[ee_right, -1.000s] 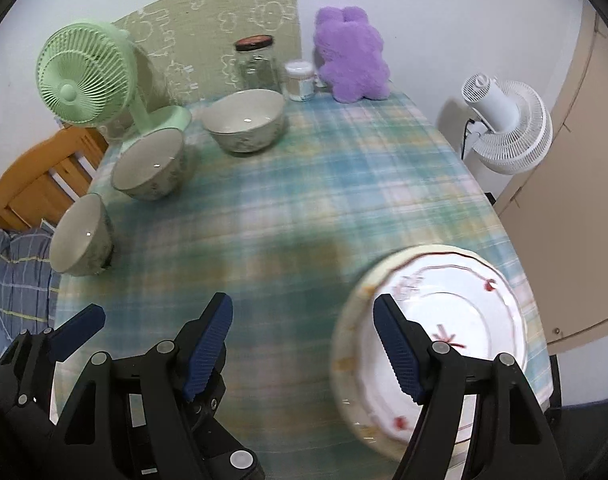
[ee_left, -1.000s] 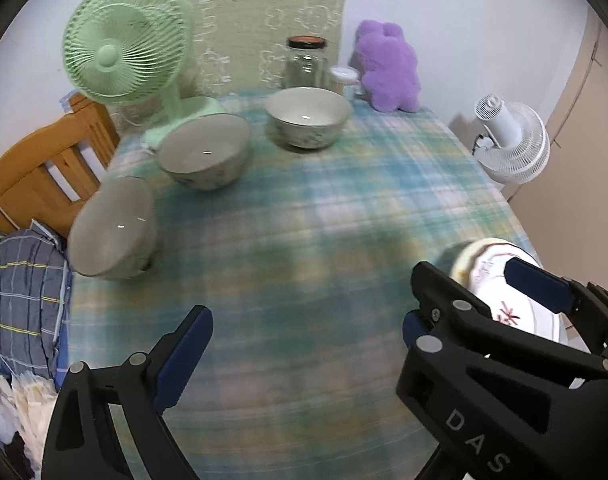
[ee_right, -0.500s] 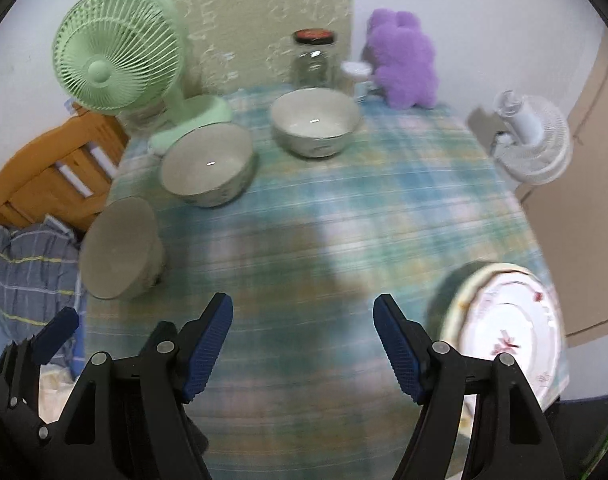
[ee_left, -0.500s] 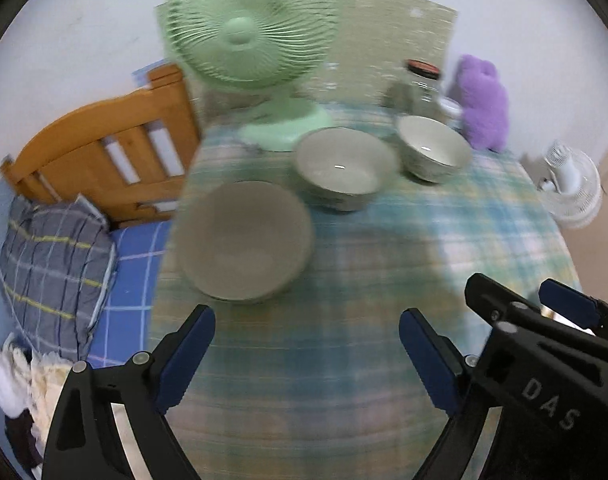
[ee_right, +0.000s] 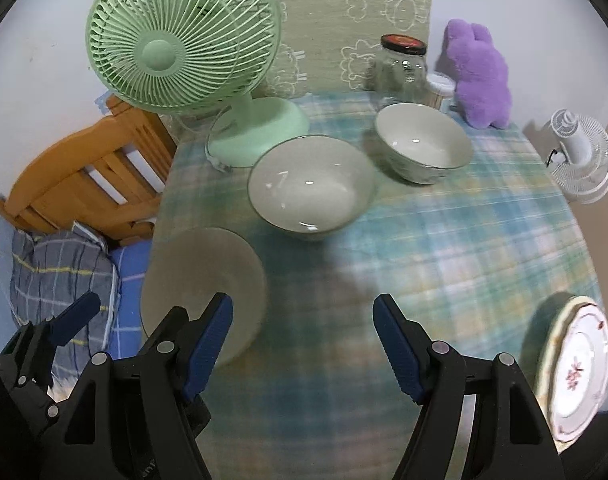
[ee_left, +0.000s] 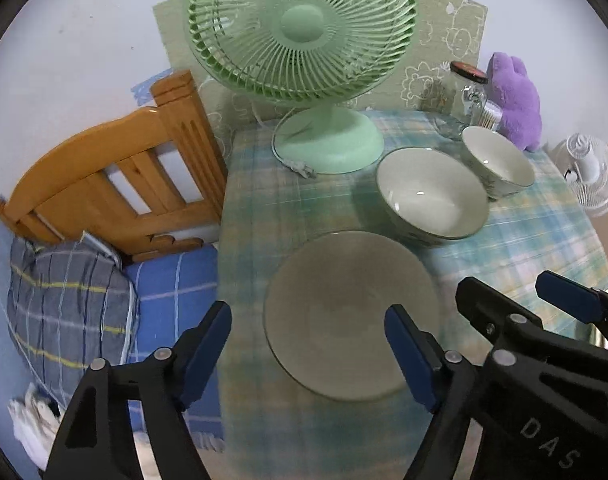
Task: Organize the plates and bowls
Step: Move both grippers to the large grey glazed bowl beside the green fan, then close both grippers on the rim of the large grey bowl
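Jaws gape on both grippers; green fan (ee_left: 304,36) crowds three bowls (ee_left: 432,192).

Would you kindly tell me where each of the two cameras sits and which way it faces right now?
Left wrist: rides the left tool, looking down over the table's left edge at the nearest bowl between its open fingers; the right tool intrudes at lower right.
Right wrist: rides the right tool, facing across the plaid table toward the wall; the left tool shows at lower left, stacked plates at far right.
Shared: three bowls, green fan, jar, purple plush.
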Motion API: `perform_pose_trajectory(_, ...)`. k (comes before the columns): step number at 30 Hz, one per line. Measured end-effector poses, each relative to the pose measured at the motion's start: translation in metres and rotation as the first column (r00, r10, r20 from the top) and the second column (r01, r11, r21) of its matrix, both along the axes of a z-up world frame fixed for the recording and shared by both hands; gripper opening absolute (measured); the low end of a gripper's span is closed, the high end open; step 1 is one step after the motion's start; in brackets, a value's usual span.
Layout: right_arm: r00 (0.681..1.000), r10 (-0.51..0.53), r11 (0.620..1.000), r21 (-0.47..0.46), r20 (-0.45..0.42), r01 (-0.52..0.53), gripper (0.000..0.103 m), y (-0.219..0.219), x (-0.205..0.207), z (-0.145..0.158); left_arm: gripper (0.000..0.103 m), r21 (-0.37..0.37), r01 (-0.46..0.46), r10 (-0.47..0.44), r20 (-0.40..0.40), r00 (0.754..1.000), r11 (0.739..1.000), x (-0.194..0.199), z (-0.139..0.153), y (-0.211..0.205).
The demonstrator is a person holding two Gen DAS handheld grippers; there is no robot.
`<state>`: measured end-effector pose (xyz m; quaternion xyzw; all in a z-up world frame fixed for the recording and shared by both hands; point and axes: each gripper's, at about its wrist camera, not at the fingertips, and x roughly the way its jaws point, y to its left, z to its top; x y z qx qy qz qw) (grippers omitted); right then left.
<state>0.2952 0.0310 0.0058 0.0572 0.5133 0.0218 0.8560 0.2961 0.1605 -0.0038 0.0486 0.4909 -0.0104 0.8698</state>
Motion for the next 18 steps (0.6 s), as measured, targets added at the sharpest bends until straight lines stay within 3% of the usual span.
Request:
perform_pose_trajectory(13,0.997,-0.058,0.998,-0.019,-0.046,0.057,0.058,0.036,0.040,-0.044,0.060,-0.038,0.082,-0.085,-0.066,0.994,0.996,0.039,-0.044,0.012)
perform_pose_trajectory(15,0.996,-0.065,0.998,-0.022,-0.055,0.064,0.051,0.036,0.043,-0.049,0.046,-0.025,0.085,-0.087,-0.075,0.993,0.996,0.041,-0.049,0.011)
perform_pose_trajectory(16,0.996,-0.069,0.997,-0.026,-0.061,0.067,0.044,0.036,0.044,-0.052,0.043,-0.018,0.080,-0.082,-0.085,0.993,0.997,0.043,-0.052,0.012)
perform_pose_trajectory(18,0.994,-0.070,0.997,-0.029,-0.081,0.067,0.040,0.036,0.047,-0.059,0.040,-0.034,0.078,-0.081,-0.107,0.991,0.996,0.047,-0.058,0.013)
